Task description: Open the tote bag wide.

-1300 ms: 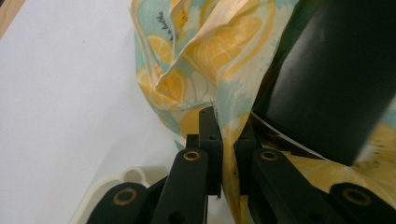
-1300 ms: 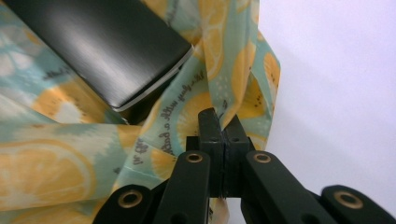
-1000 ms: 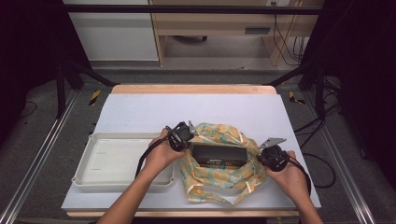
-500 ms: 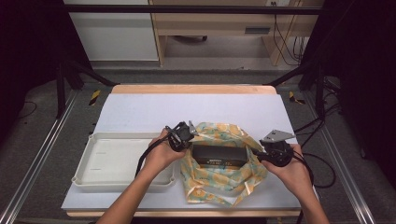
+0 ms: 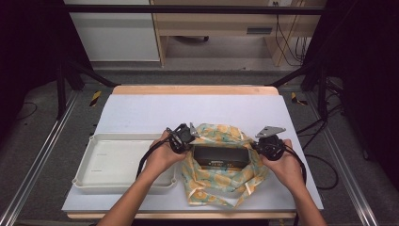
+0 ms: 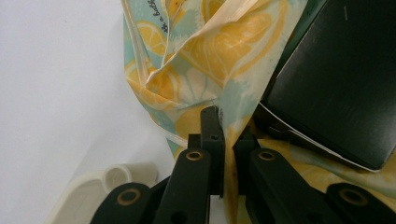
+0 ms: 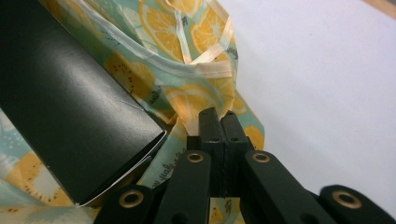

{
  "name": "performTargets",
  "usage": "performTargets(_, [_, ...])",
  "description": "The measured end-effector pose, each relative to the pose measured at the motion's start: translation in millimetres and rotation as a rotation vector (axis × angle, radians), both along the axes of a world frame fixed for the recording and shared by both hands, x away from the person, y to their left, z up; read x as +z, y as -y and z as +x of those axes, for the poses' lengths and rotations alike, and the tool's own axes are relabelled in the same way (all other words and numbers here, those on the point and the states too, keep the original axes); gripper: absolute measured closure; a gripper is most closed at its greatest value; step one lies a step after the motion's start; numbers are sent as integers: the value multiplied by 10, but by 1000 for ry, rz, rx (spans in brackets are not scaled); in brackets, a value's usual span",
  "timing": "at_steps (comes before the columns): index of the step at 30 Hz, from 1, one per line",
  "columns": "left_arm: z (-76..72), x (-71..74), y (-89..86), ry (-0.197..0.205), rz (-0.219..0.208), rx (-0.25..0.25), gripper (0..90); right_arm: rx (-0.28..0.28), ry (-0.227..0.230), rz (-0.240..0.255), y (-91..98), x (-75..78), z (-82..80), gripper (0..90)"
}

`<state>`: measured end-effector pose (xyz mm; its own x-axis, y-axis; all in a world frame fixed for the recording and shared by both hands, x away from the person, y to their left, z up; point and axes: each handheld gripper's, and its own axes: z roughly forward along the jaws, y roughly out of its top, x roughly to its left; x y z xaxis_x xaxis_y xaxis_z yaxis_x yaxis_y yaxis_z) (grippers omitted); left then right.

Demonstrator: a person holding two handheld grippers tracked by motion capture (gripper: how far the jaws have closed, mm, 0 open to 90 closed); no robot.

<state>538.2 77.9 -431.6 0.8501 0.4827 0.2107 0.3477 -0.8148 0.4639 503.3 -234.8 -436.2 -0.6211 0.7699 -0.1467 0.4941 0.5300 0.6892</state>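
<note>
A lemon-print cloth bag (image 5: 219, 176) lies on the white table top with a black box (image 5: 221, 156) inside its open mouth. My left gripper (image 5: 186, 136) is shut on the bag's left rim (image 6: 224, 116); the black box (image 6: 341, 79) lies just to the right of its jaws. My right gripper (image 5: 263, 145) is shut on the bag's right rim (image 7: 205, 100), with the black box (image 7: 70, 121) to the left of its jaws. The two grippers hold the bag's mouth apart across the box.
A shallow white tray (image 5: 117, 162) sits on the table left of the bag, close to the left hand; its corner (image 6: 116, 179) shows beside the left jaws. Bare white table (image 5: 197, 110) stretches behind the bag. The table's front edge runs just below the bag.
The right gripper has moved a little farther right and back with the rim, stretching the bag's mouth wider. The left gripper has barely moved.
</note>
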Motion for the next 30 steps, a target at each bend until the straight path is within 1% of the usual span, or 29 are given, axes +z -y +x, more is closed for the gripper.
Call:
performTargets(2, [1,-17,-1,-1,5,-5,882,-3,-7,-2,-4,-11,6,900])
performTargets(4, [0,-26,-5,-3,1,-2,882,-3,-12,-1,-4,-32,19,900])
performTargets(5, [-1,-28,-7,-3,1,0,882,-2,-21,3,-2,-66,29,900])
performTargets(6, [2,-30,-9,-5,0,-1,882,-2,-21,3,-2,-66,29,900])
performTargets(7, [7,-34,-12,-8,1,-2,882,-3,-32,7,0,-95,32,900])
performTargets(11, [17,-43,-10,-13,2,-3,882,-2,-39,12,5,-142,45,900])
performTargets(16, [11,-57,6,-14,10,-3,883,-3,-69,15,22,-200,82,900])
performTargets(18, [20,-72,1,-21,10,-6,883,-1,-79,10,20,-219,91,900])
performTargets(25, [27,-97,-15,-28,12,-2,883,7,-86,9,10,-227,85,900])
performTargets(30, [27,-111,-23,-36,16,-6,883,19,-101,-3,-2,-241,81,900])
